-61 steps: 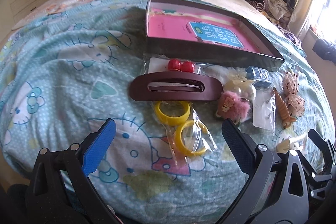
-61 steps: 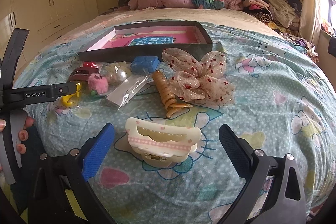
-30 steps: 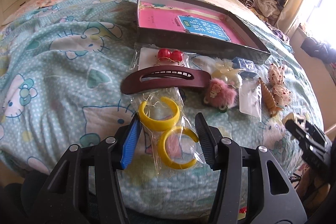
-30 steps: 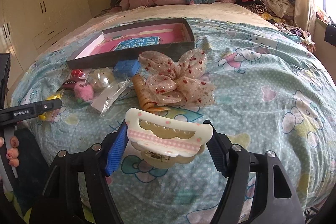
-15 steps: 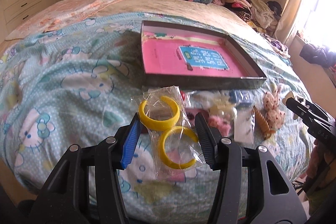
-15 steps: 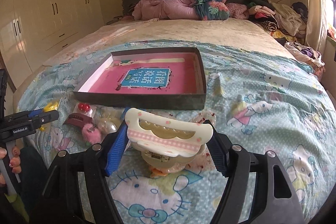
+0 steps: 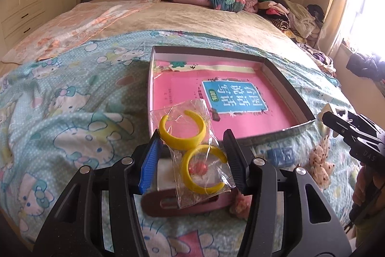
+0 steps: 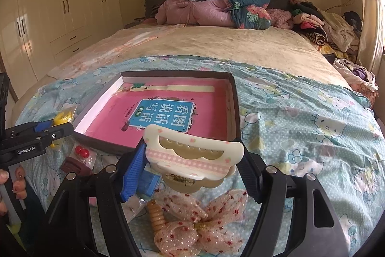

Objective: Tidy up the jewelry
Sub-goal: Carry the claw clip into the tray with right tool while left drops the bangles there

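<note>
Now, left tool (image 7: 192,158) gripping bagged yellow earrings (image 7: 192,148), right tool (image 8: 192,168) clamping cream hair claw (image 8: 192,158)

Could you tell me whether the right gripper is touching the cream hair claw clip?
Touching: the right wrist view shows the right gripper with both fingers pressed against the ends of the cream hair claw clip, lifted above the bedspread.

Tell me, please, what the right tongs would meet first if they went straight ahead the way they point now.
Probably the shallow dark cardboard box with the pink book: the right tongs, shut on the cream plastic claw hair clip, point over its near wall. Depth is unclear.
</note>
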The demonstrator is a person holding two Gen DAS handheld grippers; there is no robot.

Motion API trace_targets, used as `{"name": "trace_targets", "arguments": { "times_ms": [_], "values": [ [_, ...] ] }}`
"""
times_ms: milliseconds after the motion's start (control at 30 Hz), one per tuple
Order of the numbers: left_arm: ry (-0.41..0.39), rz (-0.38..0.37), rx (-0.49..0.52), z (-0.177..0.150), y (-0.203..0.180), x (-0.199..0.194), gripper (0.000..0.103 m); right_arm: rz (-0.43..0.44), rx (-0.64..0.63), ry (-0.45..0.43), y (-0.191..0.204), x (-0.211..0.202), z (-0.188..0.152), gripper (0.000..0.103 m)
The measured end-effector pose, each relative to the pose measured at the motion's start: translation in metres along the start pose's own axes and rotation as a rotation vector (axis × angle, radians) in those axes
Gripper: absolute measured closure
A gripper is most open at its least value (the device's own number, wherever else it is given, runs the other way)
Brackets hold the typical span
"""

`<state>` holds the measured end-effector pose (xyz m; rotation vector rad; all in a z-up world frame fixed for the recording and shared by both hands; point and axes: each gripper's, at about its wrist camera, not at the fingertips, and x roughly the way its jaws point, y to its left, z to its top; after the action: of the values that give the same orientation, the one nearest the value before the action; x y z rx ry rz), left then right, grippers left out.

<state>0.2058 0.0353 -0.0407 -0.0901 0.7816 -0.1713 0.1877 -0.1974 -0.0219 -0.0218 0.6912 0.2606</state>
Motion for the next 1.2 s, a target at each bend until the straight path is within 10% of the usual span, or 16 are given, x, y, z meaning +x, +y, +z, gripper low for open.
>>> {"name": "trace_targets", "arguments": {
  "times_ms": [1200],
  "values": [
    [0.076, 0.001, 0.064, 0.023, -0.016, 0.079, 0.059, -0.001, -0.047, 0.172, -0.011, 0.114, 0.023, 0.034]
  ]
}}
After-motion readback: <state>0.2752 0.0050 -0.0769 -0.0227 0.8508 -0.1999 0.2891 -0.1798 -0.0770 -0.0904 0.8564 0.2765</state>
